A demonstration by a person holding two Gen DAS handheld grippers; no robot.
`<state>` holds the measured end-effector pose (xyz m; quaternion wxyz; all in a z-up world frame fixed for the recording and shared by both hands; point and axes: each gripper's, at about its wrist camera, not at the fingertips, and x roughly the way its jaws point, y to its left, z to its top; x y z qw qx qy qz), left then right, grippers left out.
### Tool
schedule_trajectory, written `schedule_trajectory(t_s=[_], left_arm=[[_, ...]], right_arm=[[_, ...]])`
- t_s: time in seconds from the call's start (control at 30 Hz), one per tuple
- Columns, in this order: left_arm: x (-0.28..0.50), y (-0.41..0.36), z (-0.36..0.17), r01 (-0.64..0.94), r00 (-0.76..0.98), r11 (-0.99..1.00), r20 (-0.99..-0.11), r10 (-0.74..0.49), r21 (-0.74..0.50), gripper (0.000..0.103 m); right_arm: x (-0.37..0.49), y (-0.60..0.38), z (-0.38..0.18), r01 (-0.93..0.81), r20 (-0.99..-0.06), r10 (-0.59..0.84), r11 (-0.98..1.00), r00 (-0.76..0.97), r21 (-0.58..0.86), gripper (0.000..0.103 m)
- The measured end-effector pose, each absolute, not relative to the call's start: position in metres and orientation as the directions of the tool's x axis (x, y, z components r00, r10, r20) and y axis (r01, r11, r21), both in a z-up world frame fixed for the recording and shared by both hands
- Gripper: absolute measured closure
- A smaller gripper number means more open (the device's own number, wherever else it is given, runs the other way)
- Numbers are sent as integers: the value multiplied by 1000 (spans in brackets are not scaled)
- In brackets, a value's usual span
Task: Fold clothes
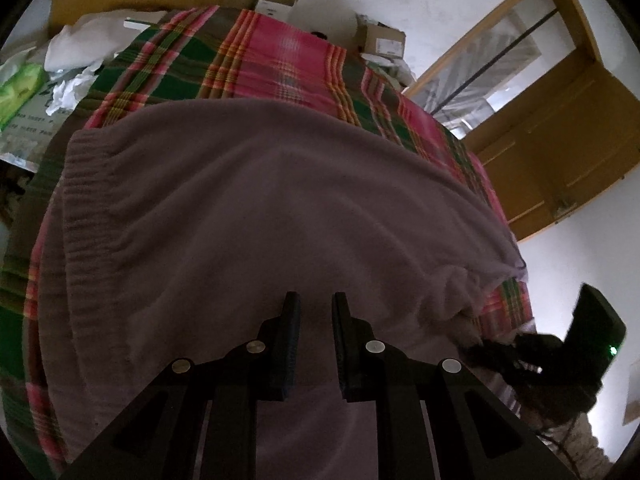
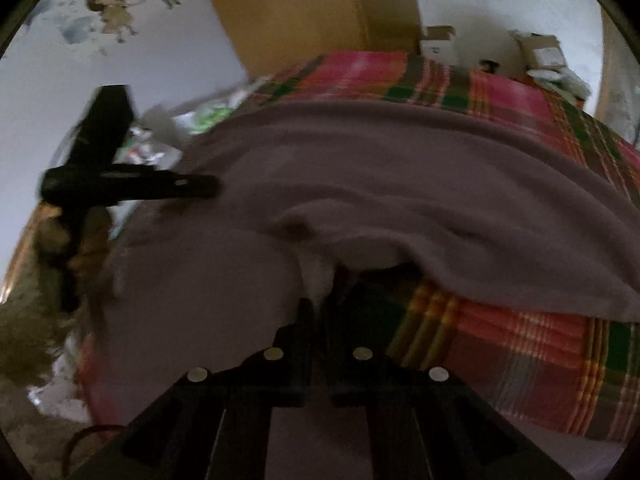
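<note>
Mauve garment [image 1: 260, 200] is spread across the plaid bed [image 1: 280, 52], unfolded. Right tool [image 2: 320, 304] pinches its lifted edge; left tool [image 1: 316, 300] hovers slightly spread, gripping nothing. Folding is mid-way at most.

My right gripper [image 2: 320, 308] looks blurry, and the purple sweater [image 2: 400, 184] hides my fingertips and the blanket [image 2: 500, 352].

No legible text; print on bag [image 1: 24, 128] unreadable.
</note>
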<state>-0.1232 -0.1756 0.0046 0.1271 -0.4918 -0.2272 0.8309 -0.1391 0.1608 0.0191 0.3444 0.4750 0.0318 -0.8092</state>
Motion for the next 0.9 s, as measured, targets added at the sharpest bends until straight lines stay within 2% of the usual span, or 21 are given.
schedule_trajectory(t_s=[0.13, 0.47, 0.5, 0.6, 0.73, 0.9], left_arm=[[-124, -172, 4, 28, -490, -858, -755, 435, -513, 87], [-142, -114, 22, -113, -465, -839, -718, 519, -533, 87], [-146, -104, 22, -132, -456, -840, -720, 523, -526, 87], [-157, -81, 22, -179, -442, -833, -714, 544, -524, 87], [-165, -59, 17, -209, -410, -820, -714, 568, -533, 87], [-164, -41, 6, -245, -347, -824, -748, 566, -510, 87]], right_arm=[[-138, 166, 12, 587, -793, -554, -740, -253, 329, 98], [-133, 181, 17, 604, -783, -589, -703, -199, 376, 95], [-134, 186, 18, 594, -779, -589, -712, -215, 374, 90], [-145, 220, 21, 506, -760, -586, -763, -279, 402, 77], [-159, 268, 24, 376, -737, -566, -816, -369, 438, 77], [-171, 373, 32, 79, -733, -391, -903, -557, 422, 75]])
